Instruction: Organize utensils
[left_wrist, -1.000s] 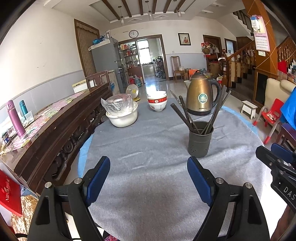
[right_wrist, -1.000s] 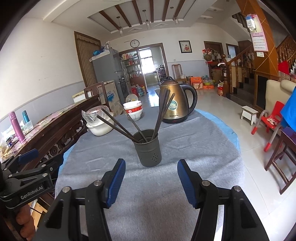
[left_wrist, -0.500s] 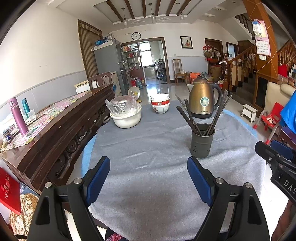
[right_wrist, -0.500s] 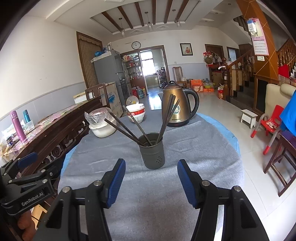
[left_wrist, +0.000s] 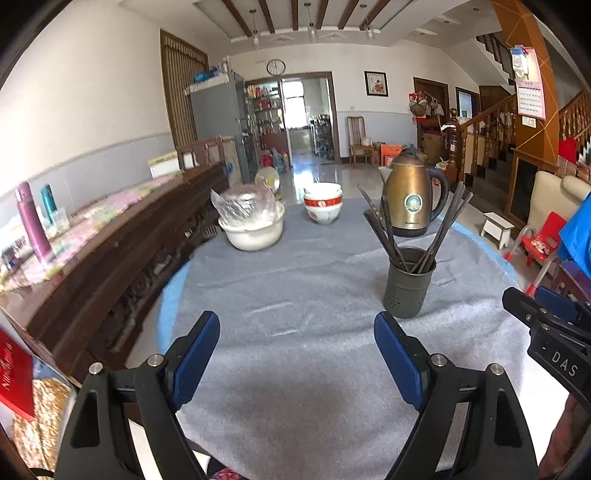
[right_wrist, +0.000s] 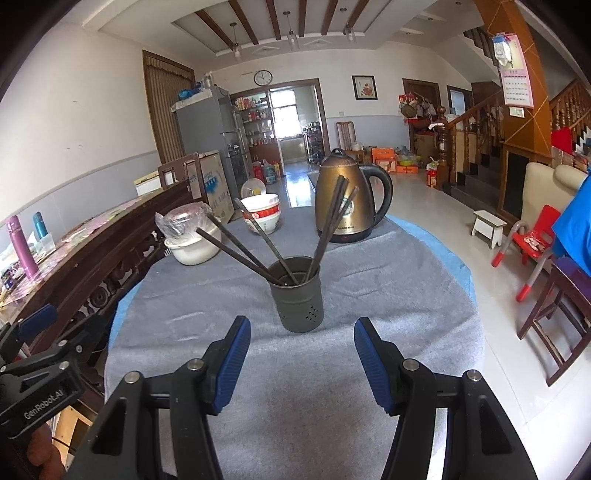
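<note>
Since the earlier frames, both views have shifted slightly across the table, and the holder now sits a little lower and nearer in the right wrist view; nothing on the table has changed place.

Left gripper (left_wrist: 295, 343): jaws wide apart, nothing between the blue pads, hovering over bare grey cloth (left_wrist: 295, 295).

Right gripper (right_wrist: 301, 347): jaws parted, holding nothing, aimed at the holder just beyond its tips.

One dark perforated holder (right_wrist: 297, 295) stands upright near the cloth's middle. It contains several dark chopsticks (right_wrist: 236, 251), fanned outward; exact count unclear.

Behind it:
- one bronze kettle (right_wrist: 345, 195);
- one stack of red-banded bowls (right_wrist: 262, 214);
- one white pot covered in plastic (right_wrist: 190, 240).
</note>
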